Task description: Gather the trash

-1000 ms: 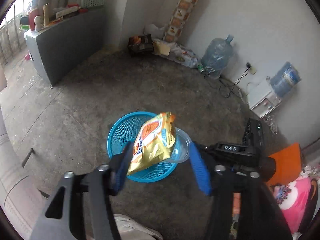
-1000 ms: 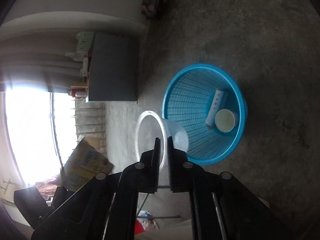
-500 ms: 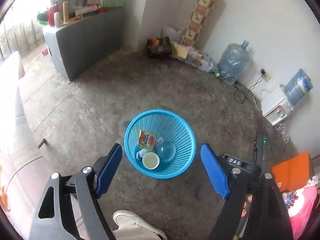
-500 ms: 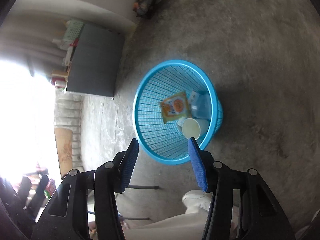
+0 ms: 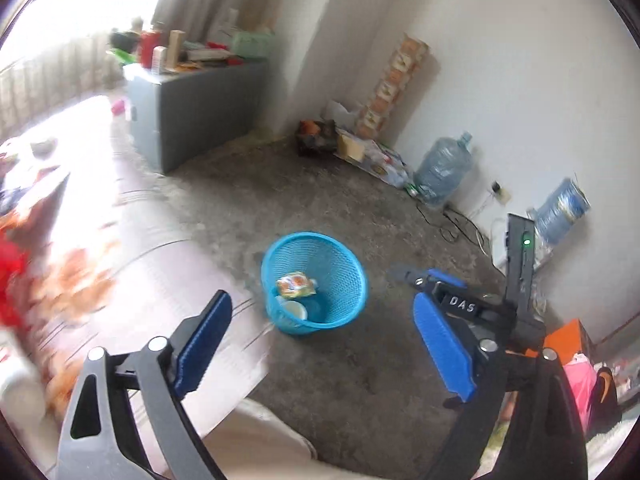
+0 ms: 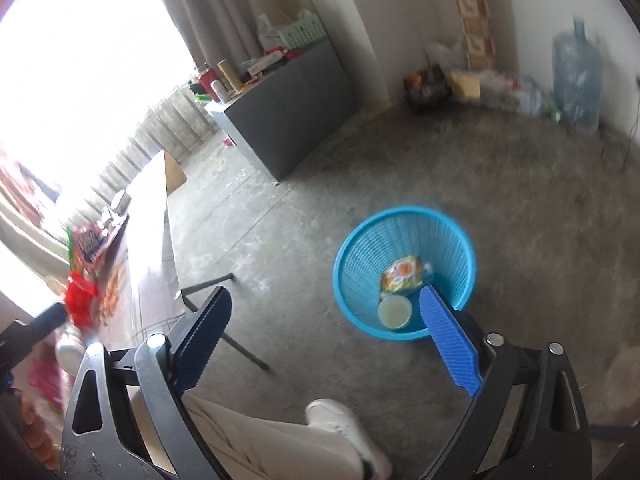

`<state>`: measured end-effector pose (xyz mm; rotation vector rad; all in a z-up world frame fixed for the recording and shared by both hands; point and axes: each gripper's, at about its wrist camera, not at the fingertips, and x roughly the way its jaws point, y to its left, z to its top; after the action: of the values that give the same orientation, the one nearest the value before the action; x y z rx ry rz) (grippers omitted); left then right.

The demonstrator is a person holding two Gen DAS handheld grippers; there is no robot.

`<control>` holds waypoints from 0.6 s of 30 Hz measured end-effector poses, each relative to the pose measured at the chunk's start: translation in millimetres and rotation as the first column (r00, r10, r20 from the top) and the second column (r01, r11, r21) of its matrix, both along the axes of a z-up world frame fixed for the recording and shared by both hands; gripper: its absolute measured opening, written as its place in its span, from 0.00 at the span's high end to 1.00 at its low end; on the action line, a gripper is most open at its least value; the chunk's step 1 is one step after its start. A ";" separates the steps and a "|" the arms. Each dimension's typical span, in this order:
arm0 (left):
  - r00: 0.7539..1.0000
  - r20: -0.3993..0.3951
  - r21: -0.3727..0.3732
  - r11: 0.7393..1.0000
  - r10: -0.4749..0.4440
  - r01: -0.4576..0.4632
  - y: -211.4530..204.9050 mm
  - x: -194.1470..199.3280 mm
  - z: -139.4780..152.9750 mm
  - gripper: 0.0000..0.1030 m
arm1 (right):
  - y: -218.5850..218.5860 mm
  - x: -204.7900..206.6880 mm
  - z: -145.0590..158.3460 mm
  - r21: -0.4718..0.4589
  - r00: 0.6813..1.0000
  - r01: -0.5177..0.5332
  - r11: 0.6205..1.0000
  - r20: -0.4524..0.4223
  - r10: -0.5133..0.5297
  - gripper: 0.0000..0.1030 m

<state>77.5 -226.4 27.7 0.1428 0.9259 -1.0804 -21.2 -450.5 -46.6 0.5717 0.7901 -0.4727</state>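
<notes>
A blue mesh basket (image 5: pixel 348 280) (image 6: pixel 368 248) stands on the concrete floor. Inside it lie a yellow-orange snack packet (image 5: pixel 296 284) (image 6: pixel 402 274) and a white paper cup (image 5: pixel 294 311) (image 6: pixel 394 311). My left gripper (image 5: pixel 322 344) hangs above and short of the basket, its jaws opening wide with nothing between them. My right gripper (image 6: pixel 326 338) is also raised, its jaws opening and empty; its right finger (image 6: pixel 448 340) overlaps the basket's near rim in the picture. In the left wrist view the right gripper's black body (image 5: pixel 460 304) shows to the right of the basket.
A cloth-covered table (image 5: pixel 120 280) with red wrappers (image 6: pixel 82 300) and a snack bag (image 6: pixel 86 244) is at the left. A grey cabinet (image 5: pixel 200 120) (image 6: pixel 288 120), a water jug (image 5: pixel 444 172) and floor clutter line the walls. A person's leg and white shoe (image 6: pixel 340 428) are below.
The left gripper let go of the snack packet and the right gripper let go of a clear cup; both dropped into the basket. Both grippers opened, rose and drew back; the right one rolled.
</notes>
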 end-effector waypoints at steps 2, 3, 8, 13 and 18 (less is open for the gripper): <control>0.997 0.050 -0.022 0.998 0.066 -0.065 34.9 -3.6 9.5 0.08 | 21.7 4.1 15.5 -0.121 1.000 -0.016 0.993 -0.023 0.014 0.08; 0.993 0.072 -0.032 0.995 0.098 -0.096 51.3 -7.4 12.7 0.07 | 32.5 7.2 21.0 -0.184 0.999 -0.026 0.983 -0.042 0.019 0.08; 0.953 0.119 -0.073 0.960 0.278 -0.270 138.1 -19.4 18.0 0.06 | 82.9 17.5 39.3 -0.383 0.995 -0.101 0.918 -0.054 0.087 0.08; 0.892 0.090 -0.104 0.895 0.443 -0.434 211.1 -21.8 9.1 0.06 | 121.4 29.3 53.7 -0.406 0.966 -0.232 0.884 0.009 0.257 0.08; 0.813 0.064 -0.082 0.815 0.579 -0.574 264.5 -12.8 -6.4 0.06 | 151.1 45.0 69.9 -0.302 0.886 -0.398 0.866 0.117 0.448 0.08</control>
<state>64.7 38.1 21.3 -0.1393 0.7827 -0.5236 23.9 -299.4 23.3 0.1695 0.6358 -0.1100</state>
